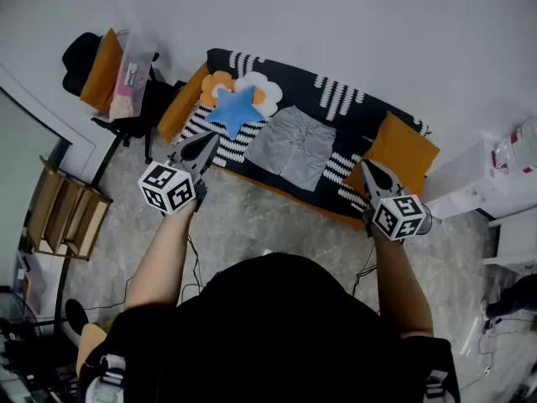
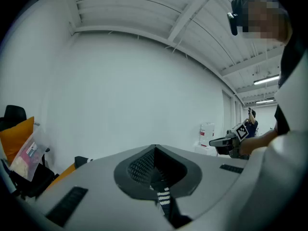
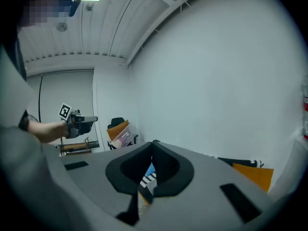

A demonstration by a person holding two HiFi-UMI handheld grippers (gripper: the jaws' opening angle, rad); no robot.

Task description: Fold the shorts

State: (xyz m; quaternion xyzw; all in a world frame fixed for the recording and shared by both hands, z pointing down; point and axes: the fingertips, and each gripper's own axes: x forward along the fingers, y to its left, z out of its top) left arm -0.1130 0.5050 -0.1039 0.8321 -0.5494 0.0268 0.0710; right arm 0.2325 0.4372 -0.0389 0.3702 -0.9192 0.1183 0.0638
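Observation:
Grey shorts (image 1: 294,147) lie spread flat on a low sofa with a black cover (image 1: 369,116) patterned in white. My left gripper (image 1: 206,139) is shut with nothing in it and hovers at the sofa's front edge, left of the shorts. My right gripper (image 1: 367,169) is also shut and empty, over the front edge to the right of the shorts. Neither touches the fabric. In the left gripper view the jaws (image 2: 155,150) are closed and point at a bare wall. The closed jaws in the right gripper view (image 3: 154,146) do the same.
A blue star pillow (image 1: 237,107) and a flower pillow (image 1: 256,86) lie left of the shorts. Orange cushions (image 1: 180,101) (image 1: 404,152) sit at both sofa ends. A chair with an orange cushion (image 1: 102,70), a wooden rack (image 1: 67,211) and a white cabinet (image 1: 470,179) flank the sofa.

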